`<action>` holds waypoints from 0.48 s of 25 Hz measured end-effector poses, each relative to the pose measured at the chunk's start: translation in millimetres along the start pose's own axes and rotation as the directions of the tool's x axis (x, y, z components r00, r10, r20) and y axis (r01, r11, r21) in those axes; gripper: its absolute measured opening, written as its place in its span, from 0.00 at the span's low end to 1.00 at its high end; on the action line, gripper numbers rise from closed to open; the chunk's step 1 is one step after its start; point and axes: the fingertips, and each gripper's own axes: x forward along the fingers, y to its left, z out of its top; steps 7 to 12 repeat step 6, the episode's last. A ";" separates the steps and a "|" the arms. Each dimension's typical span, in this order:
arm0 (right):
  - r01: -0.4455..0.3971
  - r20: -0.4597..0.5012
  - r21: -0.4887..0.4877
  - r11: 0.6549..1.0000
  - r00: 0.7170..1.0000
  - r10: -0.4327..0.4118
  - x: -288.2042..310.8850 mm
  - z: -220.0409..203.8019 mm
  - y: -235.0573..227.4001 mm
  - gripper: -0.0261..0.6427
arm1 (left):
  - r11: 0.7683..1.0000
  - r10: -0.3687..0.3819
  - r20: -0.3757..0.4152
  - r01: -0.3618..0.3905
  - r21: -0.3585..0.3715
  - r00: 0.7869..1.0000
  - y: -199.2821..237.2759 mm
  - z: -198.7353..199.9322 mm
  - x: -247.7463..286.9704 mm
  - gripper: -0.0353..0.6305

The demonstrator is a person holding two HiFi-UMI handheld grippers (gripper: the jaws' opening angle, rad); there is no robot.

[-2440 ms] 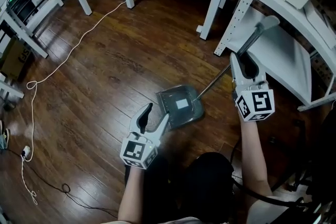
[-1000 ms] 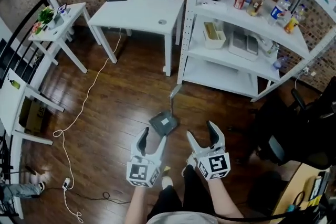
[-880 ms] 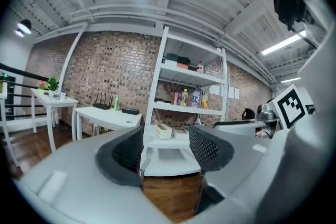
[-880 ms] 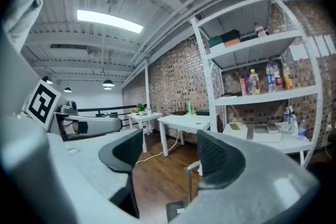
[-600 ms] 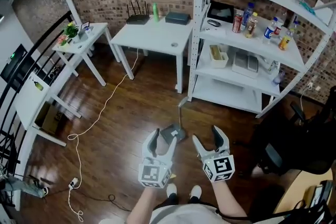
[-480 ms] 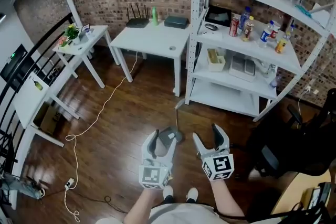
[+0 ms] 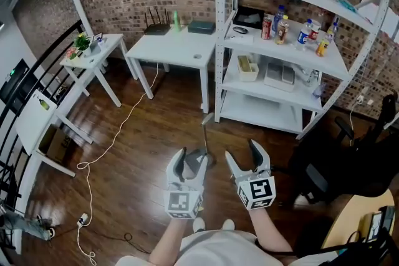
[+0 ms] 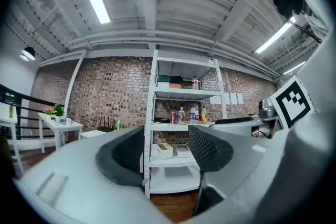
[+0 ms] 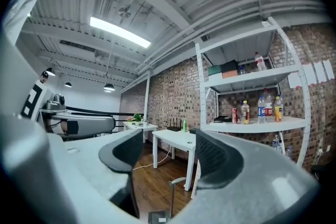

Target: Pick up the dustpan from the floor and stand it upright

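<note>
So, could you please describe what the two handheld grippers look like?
The left gripper and right gripper match: pale grey moulded bodies, two curved jaws lined with dark textured pads, and a white cube bearing black square markers at the base. No cables show. The person wears a light top with no sleeves over the forearms.

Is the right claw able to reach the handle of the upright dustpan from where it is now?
Probably yes. The right claw is open and empty. The dustpan handle stands ahead of it and lower, with nothing seen between them, so the claw would only need to come down.
</note>
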 end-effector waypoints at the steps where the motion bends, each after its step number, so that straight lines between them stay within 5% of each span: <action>1: 0.006 -0.001 -0.001 1.000 1.000 -0.006 -2.5 1.4 1.3 0.49 | 1.000 0.008 0.003 -0.008 -0.002 1.000 3.2 1.4 -3.5 0.46; 12: 0.031 0.004 -0.004 1.000 1.000 -0.031 -14.6 4.9 -3.1 0.49 | 0.999 0.035 0.008 -0.034 -0.006 0.999 5.8 4.8 -17.1 0.46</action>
